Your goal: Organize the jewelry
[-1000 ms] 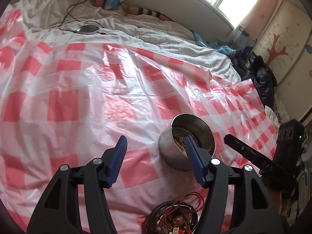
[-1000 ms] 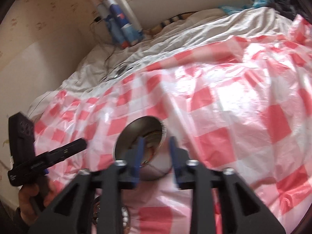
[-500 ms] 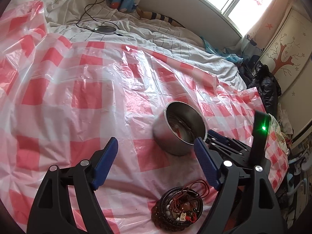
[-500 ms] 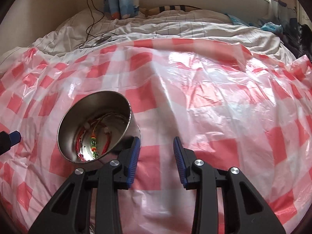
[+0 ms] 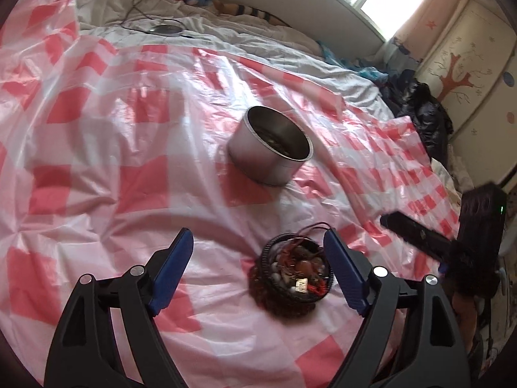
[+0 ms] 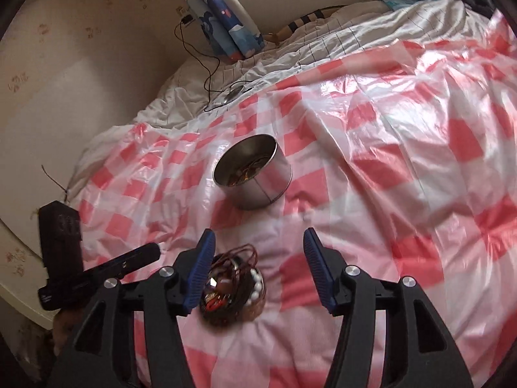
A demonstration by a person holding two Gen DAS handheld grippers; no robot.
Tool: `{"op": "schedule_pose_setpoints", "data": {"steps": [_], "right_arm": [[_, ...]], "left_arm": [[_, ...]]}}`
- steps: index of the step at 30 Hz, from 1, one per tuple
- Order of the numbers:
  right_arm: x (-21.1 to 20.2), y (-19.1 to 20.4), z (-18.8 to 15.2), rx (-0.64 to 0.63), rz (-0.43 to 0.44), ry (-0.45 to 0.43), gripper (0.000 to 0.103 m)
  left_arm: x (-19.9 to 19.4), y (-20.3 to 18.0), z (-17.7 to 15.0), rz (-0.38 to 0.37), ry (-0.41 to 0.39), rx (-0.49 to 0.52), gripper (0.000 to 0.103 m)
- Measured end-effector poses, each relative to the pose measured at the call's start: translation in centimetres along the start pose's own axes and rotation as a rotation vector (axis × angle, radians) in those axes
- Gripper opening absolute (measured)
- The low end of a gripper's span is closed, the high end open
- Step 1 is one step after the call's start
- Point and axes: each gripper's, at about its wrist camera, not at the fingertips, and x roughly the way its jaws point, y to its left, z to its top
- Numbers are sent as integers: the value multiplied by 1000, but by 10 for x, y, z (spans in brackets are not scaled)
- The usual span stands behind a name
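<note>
Left wrist view: left gripper (image 5: 257, 253) spread wide, holding nothing; the jewelry pile (image 5: 295, 273) lies on the bed just inside its right finger.
Right wrist view: right gripper (image 6: 258, 255) also spread and empty; the same pile (image 6: 232, 287) sits against its left finger, partly hidden by it.
Tin: round metal tin (image 5: 269, 148) stands ahead of both grippers, well beyond the pile, with some pieces already inside.
Surface: red-and-white checked plastic sheet (image 5: 129, 148) over the bed.
Step in hand: likely picking the next piece from the pile.
Doing it well: centre one gripper over a single bracelet or the red cord (image 6: 245, 253), pinch low, lift slowly so tangled strands do not drag the rest.
Writing: a small tag in the pile is too blurred to read; no brand legible.
</note>
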Motion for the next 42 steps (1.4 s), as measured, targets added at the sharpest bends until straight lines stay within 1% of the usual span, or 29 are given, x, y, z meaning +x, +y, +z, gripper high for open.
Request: {"op": "schedule_pose_setpoints", "data": {"steps": [3,5,7,9,11,14,16,17,18,19,21,24,26,28,29,31,32,33,34,35,36,38,40,42], "right_arm": [[-11,-19,-16,125,64,8,56],[-14,-27,-18,179,88,-3,56],[-13,-29,-17,196,77,-16,56],[-11,-32,-16,204,71,-16,56],[-8,-33,-14,211,72,-13,56],[-5,-35,-14,217,82,-9,56],[-4,-36,-13,215,92,-6,56],[-3,-36,-12,212,95,-3,56],[-2,-35,-11,209,96,-2,56],[0,-34,-11,205,98,1,56],[2,-32,-11,195,101,11,56],[7,-22,-12,146,85,28,56],[11,-8,-12,70,57,45,56],[16,11,-16,-41,18,58,56],[18,25,-19,-118,1,63,56],[24,49,-28,-253,-3,77,55],[27,63,-35,-331,5,88,55],[29,71,-39,-378,10,94,55],[31,79,-45,-424,17,102,51],[35,85,-50,-464,23,118,42],[39,88,-54,-489,20,139,37],[48,91,-60,-531,-12,172,27],[54,91,-62,-559,-29,190,21],[57,89,-63,-559,-45,196,21]], "left_arm": [[14,-19,3,-34,8,73,79],[27,-36,5,-11,15,174,79],[40,-50,4,5,33,258,79],[52,-59,3,1,59,309,79],[62,-67,2,20,80,364,79],[69,-72,1,22,106,396,78],[71,-72,0,12,115,404,55],[74,-72,0,7,133,401,27],[75,-70,0,7,141,394,10],[73,-68,1,11,138,386,4],[63,-65,5,-11,105,363,3],[37,-54,17,-85,29,267,3],[24,-43,23,-122,-12,196,3],[11,-29,28,-158,-59,122,3],[3,-23,31,-181,-89,87,3],[-9,-14,36,-216,-146,39,3],[-15,-11,37,-219,-174,26,3],[-18,-9,39,-215,-192,19,3],[-21,-7,40,-210,-205,8,3],[-22,-4,41,-210,-209,-3,3],[-22,-2,43,-210,-209,-13,3],[-22,1,44,-204,-206,-25,3],[-21,2,45,-210,-203,-28,3],[-22,1,45,-214,-205,-23,3]]}}
